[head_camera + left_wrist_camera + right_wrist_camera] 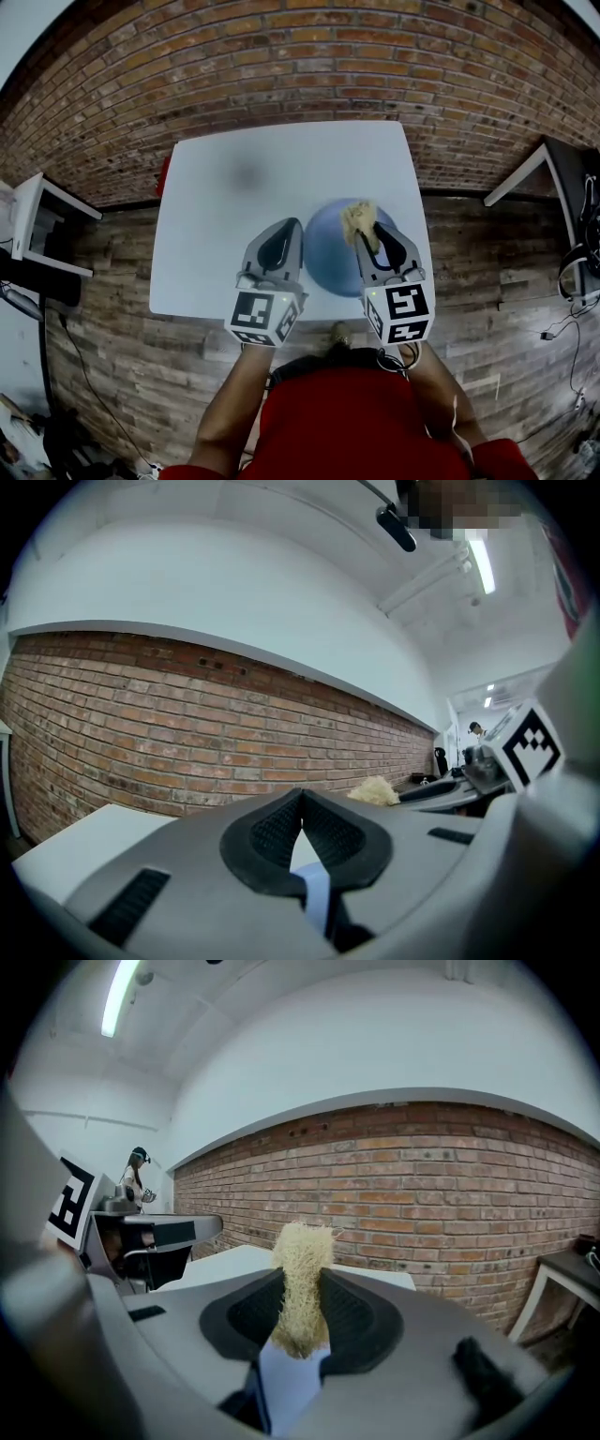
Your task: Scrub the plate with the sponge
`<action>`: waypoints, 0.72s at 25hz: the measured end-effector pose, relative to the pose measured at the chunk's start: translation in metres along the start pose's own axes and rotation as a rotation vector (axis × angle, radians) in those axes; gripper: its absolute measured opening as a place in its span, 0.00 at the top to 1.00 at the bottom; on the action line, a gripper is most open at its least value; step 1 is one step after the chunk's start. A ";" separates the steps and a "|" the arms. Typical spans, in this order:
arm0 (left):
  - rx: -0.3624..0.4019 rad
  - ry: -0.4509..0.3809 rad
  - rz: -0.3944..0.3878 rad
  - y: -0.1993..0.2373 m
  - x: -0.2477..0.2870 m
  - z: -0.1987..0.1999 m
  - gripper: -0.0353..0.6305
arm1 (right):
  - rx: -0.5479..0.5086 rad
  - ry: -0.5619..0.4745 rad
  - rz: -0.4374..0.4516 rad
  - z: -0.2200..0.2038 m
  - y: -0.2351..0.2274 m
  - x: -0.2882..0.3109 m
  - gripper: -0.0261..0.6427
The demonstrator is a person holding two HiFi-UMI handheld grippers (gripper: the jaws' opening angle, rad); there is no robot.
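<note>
Fibrous tan sponge (359, 221) over blue plate (328, 253)

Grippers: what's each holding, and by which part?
Right gripper is shut on the sponge, pinching its lower half; the top sticks out above the jaws. Left gripper is shut, empty.

Head view steeply down over table (234, 225), gripper views low, facing shared brick wall (187, 724)
</note>
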State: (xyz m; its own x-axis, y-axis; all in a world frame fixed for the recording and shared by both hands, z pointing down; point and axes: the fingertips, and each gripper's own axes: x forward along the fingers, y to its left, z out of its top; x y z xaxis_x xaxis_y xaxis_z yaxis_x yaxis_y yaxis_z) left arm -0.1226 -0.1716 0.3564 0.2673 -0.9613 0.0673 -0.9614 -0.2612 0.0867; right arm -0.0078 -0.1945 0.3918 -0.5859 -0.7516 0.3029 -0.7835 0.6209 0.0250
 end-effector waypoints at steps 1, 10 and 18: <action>0.004 0.005 0.006 0.001 0.005 -0.004 0.92 | 0.002 0.012 0.005 -0.003 -0.003 0.006 0.78; 0.022 0.052 0.025 0.022 0.037 -0.026 0.92 | -0.002 0.107 0.031 -0.023 -0.013 0.052 0.78; 0.006 0.110 -0.032 0.035 0.058 -0.049 0.92 | -0.026 0.236 0.005 -0.053 -0.005 0.098 0.78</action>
State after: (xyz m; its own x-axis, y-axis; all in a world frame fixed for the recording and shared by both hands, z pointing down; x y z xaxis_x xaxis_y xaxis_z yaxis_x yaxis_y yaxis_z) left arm -0.1380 -0.2325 0.4121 0.3030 -0.9370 0.1736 -0.9526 -0.2925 0.0842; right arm -0.0502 -0.2600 0.4715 -0.5229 -0.6776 0.5171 -0.7734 0.6323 0.0464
